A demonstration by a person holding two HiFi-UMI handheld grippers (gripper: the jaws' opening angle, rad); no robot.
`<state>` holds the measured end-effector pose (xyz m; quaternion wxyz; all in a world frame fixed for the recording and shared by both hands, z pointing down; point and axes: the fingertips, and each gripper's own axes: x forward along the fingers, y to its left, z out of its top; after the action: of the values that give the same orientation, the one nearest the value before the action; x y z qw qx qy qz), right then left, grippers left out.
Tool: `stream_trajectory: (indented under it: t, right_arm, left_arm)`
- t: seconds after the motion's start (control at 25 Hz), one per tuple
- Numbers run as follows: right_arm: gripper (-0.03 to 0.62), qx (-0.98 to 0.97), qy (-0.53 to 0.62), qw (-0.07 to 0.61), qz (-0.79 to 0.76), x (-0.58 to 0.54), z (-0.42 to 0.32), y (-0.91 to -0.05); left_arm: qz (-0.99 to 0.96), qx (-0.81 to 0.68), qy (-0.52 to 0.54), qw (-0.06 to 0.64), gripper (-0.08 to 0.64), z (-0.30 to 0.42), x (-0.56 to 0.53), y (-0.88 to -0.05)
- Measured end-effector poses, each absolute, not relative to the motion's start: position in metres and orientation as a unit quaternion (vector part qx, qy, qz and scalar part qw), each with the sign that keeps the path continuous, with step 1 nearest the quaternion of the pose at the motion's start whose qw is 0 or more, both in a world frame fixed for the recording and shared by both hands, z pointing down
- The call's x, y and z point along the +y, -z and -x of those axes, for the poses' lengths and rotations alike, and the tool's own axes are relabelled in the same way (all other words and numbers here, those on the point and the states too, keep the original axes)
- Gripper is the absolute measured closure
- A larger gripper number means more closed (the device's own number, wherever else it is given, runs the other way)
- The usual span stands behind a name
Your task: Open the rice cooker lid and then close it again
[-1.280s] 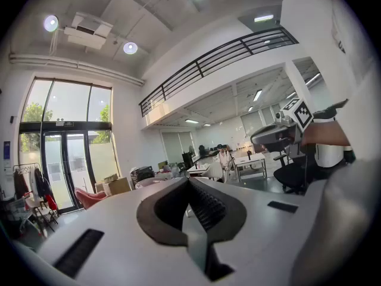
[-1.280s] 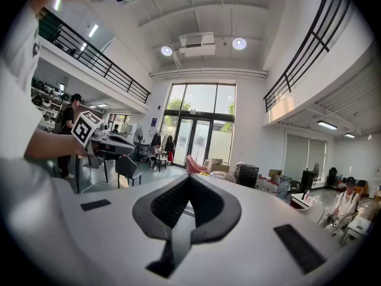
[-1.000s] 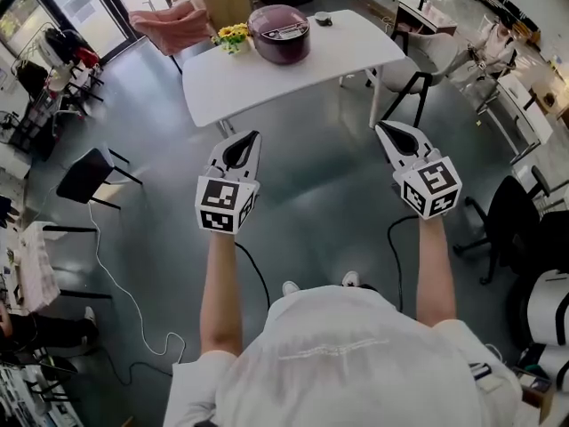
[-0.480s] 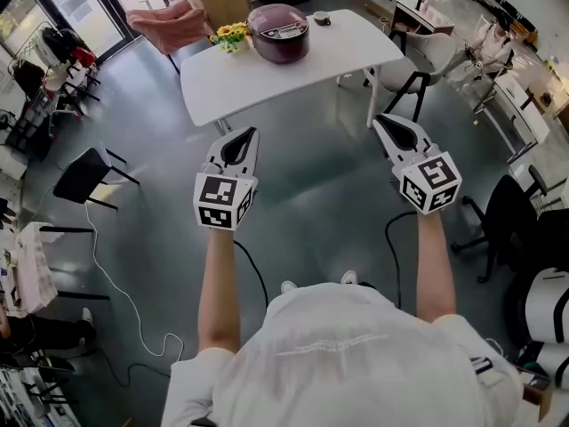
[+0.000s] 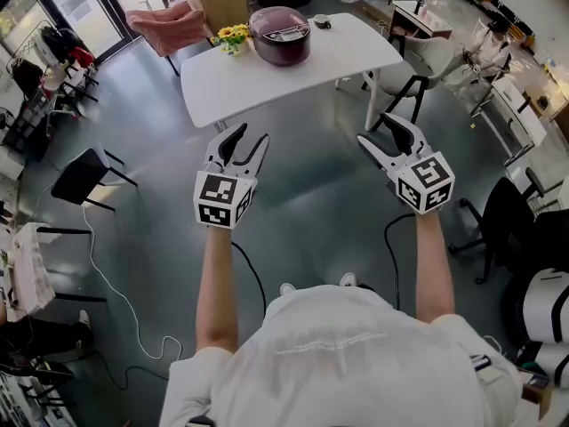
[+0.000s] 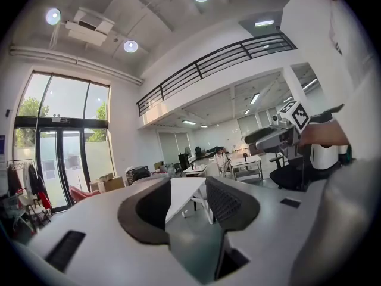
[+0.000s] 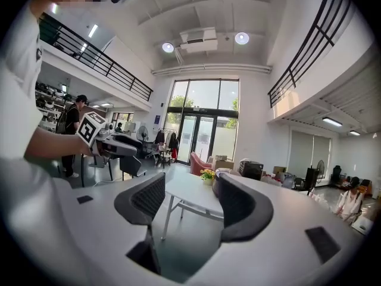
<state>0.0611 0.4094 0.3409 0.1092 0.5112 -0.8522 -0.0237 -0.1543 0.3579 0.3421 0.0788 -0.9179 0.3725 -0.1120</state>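
With jaws that have just been opening wide on nothing, the left gripper (image 5: 247, 139) and right gripper (image 5: 378, 132) look readied for the rice cooker (image 5: 280, 34), which sits lid-down on the table (image 5: 347, 47) well ahead of both.

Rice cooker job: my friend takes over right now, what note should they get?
Left hand-held gripper: jaws have just been opening, nothing between them.
Right hand-held gripper: same, open and empty.
Both are held over the floor, short of the white table.
The rice cooker sits on the table's far side beside yellow flowers, lid down.
Done: nothing yet, it seems.
Left: walk up, open the lid, close it again.
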Motion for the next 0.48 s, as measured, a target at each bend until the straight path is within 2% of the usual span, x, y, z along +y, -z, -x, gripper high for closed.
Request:
stream_trajectory:
  t: [0.48]
  right_arm:
    - [0.301,-0.842,0.023,0.099,-0.531,0.417,-0.027,-0.331]
  left_arm:
    - [0.922,0.363,0.11,0.073,0.362,0.199,0.356,-0.34]
